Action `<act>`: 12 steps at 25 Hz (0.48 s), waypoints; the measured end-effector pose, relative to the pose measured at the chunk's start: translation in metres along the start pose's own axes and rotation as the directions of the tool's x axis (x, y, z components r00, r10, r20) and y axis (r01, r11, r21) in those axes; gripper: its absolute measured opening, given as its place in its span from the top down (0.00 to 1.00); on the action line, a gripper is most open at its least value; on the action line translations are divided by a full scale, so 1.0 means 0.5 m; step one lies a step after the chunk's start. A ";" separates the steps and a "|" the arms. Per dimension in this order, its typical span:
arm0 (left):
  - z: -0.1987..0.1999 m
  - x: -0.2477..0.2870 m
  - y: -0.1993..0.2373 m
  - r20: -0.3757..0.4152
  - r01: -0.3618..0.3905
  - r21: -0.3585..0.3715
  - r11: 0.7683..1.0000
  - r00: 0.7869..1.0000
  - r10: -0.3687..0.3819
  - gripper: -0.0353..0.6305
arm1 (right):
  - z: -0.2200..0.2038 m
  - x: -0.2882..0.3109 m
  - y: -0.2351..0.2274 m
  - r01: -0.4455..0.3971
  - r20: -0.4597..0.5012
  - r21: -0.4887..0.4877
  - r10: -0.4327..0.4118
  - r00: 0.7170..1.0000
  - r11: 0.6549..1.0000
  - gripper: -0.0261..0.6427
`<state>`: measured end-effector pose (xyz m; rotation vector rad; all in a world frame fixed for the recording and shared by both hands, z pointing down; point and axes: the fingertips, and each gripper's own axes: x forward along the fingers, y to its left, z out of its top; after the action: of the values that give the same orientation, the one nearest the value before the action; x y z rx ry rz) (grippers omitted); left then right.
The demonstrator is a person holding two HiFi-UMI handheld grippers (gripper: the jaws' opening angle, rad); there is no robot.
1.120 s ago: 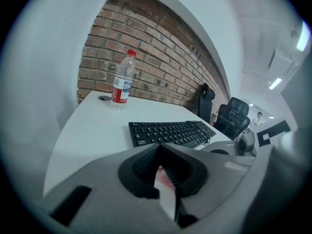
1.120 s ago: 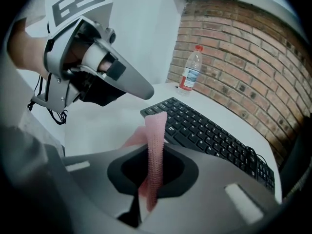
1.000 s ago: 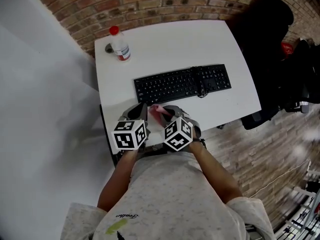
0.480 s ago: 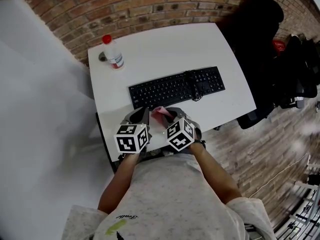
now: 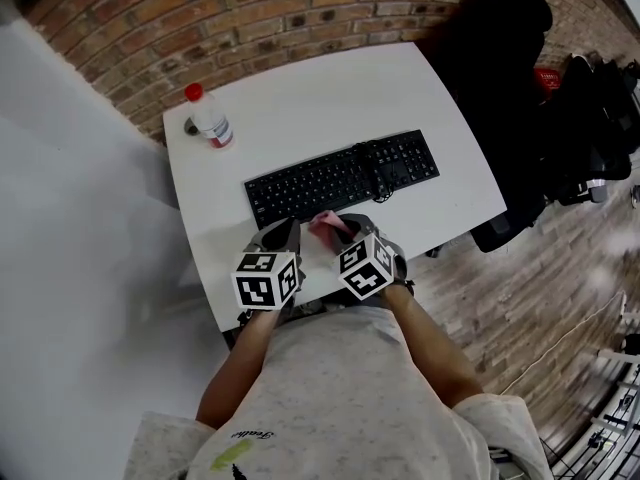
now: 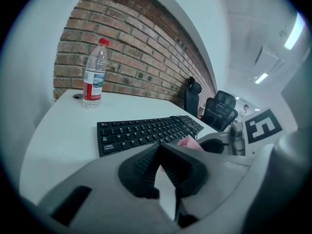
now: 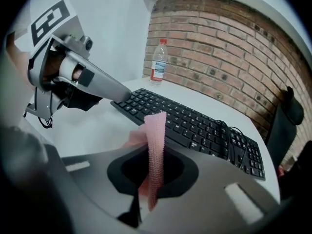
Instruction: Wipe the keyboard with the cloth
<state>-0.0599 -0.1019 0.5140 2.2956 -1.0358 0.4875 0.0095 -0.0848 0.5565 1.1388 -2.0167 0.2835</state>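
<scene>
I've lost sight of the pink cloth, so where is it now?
The pink cloth is pinched in the right gripper, over the table's near edge just in front of the keyboard, with the left gripper close on its left.

A clear plastic water bottle (image 5: 208, 120) with a red cap and a red label stands upright near the far left corner of a white table (image 5: 330, 83), with a small dark round spot (image 5: 190, 127) just beside it. A red brick wall (image 5: 250, 13) runs behind the table. A black office chair (image 5: 500, 58) stands at its right end, on a wood-plank floor (image 5: 540, 298).
</scene>
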 end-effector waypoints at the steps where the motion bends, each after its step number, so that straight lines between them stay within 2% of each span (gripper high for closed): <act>1: 0.001 0.003 -0.005 -0.002 0.002 0.004 1.000 1.000 -0.002 0.96 | -0.005 -0.002 -0.007 0.006 -0.001 0.007 -0.006 1.000 1.000 0.93; 12: 0.010 0.043 -0.054 -0.027 0.029 0.047 0.998 0.999 -0.028 0.96 | -0.049 -0.026 -0.083 0.055 -0.009 0.064 -0.055 0.998 0.996 0.93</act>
<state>-0.0250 -0.1027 0.5123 2.3361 -0.9872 0.5342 0.0592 -0.0874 0.5559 1.2294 -1.9792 0.3253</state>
